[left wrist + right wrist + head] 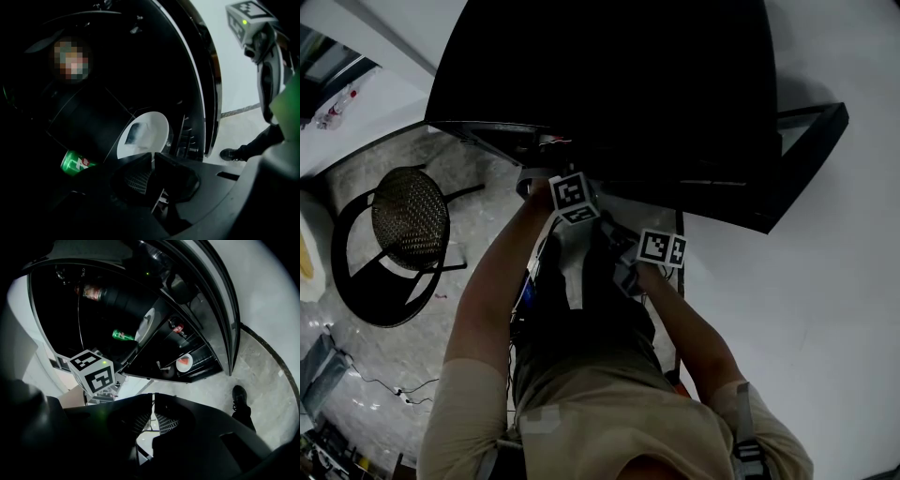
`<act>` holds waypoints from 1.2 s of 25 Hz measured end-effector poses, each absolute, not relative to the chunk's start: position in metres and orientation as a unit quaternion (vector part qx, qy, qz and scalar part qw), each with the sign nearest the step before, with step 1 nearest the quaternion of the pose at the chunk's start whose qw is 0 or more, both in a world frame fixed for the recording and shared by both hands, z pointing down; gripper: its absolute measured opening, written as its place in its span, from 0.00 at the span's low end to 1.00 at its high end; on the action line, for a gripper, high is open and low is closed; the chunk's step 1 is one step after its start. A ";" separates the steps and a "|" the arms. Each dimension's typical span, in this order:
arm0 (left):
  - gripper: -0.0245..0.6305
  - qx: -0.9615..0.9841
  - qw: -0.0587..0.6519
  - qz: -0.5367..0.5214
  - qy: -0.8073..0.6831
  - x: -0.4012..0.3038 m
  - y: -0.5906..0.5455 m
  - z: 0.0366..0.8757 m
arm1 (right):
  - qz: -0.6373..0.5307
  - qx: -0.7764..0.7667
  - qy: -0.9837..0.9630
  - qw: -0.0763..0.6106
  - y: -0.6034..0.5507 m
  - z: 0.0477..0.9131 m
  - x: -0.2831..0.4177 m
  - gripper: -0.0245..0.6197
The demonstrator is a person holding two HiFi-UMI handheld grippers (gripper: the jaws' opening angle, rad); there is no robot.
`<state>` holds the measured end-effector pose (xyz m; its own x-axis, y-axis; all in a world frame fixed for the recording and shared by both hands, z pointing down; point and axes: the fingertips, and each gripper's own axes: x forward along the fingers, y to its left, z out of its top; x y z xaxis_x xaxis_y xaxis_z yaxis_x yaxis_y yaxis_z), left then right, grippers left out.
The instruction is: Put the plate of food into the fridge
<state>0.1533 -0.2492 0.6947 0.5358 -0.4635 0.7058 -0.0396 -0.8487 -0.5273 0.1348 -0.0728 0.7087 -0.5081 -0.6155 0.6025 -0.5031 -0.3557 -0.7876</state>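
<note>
Tall black fridge [609,94] stands open, door [797,178] swung right. White wall close on the right. Grey marbled floor [483,220] open to the left, up to a round wicker chair [411,211].

White round plate of food [145,133] on a dark shelf inside, green soda can [75,164] left of it.

Left gripper [153,157] angled down into the fridge, fingers nearly together at the plate's near rim; contact unclear.

Right gripper [153,397] outside the fridge, fingers narrow, empty.

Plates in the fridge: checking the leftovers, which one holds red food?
The lower plate; the upper plate, by the green can, carries something grey.
</note>
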 end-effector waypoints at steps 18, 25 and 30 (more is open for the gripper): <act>0.07 -0.826 0.289 -0.463 0.141 0.161 -0.255 0.697 | -0.510 -0.530 0.591 -0.332 -0.082 0.726 0.148 0.08; 0.07 -0.826 0.294 -0.460 0.141 0.166 -0.257 0.697 | -0.503 -0.538 0.593 -0.326 -0.096 0.716 0.158 0.08; 0.07 -0.830 0.282 -0.458 0.148 0.167 -0.260 0.696 | -0.506 -0.539 0.592 -0.322 -0.092 0.716 0.161 0.08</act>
